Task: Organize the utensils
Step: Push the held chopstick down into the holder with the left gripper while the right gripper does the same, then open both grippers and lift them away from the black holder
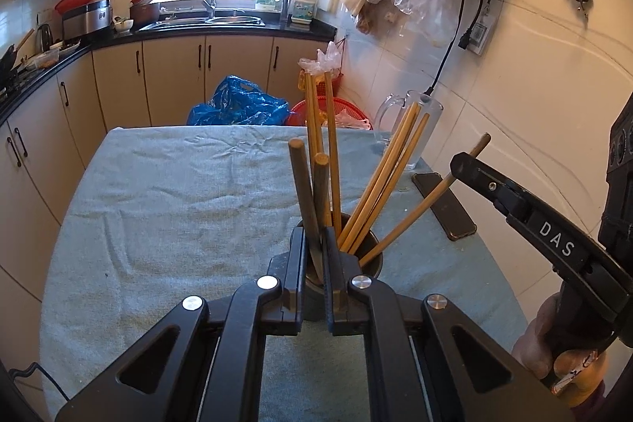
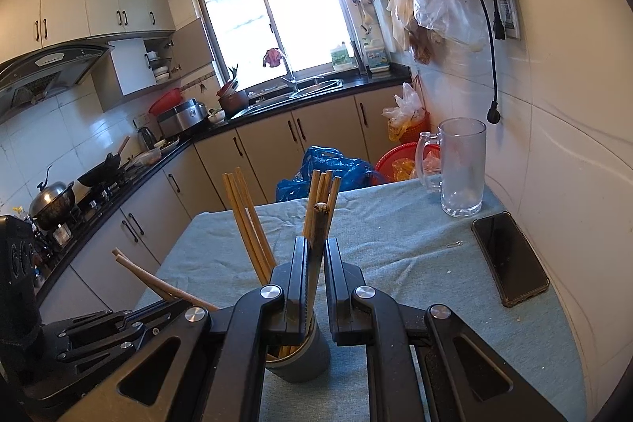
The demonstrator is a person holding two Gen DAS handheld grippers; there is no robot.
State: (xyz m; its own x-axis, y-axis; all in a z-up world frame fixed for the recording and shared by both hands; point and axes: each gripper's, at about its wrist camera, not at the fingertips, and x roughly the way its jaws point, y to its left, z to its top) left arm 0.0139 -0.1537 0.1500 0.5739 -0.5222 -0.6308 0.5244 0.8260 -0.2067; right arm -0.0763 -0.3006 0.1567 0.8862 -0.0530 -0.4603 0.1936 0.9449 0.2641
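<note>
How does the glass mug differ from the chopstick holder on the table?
The mug is clear glass with a handle; the holder is opaque dark grey, with no handle showing. The mug is empty; the holder holds chopsticks. Both stand upright on the cloth.

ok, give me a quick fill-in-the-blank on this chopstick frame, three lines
1. The right gripper is ___ on a chopstick.
2. The glass mug is ___.
3. In the right wrist view, the phone lies ___ of the cup.
Missing: shut; empty; right.
</note>
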